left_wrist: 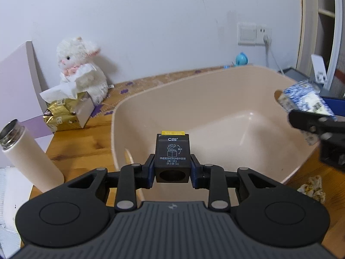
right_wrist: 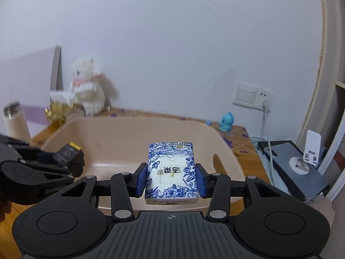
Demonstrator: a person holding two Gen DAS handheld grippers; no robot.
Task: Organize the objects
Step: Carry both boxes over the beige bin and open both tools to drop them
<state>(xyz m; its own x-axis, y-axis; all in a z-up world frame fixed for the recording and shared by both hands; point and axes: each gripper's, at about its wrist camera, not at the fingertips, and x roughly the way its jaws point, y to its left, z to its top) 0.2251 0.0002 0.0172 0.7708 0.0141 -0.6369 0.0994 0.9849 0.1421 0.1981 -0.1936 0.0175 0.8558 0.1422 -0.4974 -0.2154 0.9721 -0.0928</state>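
Basin (left_wrist: 215,112) fills the frame's centre. At lower centre our left hand-held gripper (left_wrist: 172,170) clamps a black box (left_wrist: 172,155) above its near rim; at right, the right hand-held gripper (right_wrist: 171,179) clamps a tissue pack (right_wrist: 171,172), long axis pointing forward over the basin.

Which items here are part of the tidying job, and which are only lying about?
In the job:
- left gripper, shut on the black box
- right gripper, shut on the blue-and-white tissue pack
- pink tub, under both

Lying about:
- white plush toy
- gold tissue pack
- white flask
- blue figurine
- phone stand
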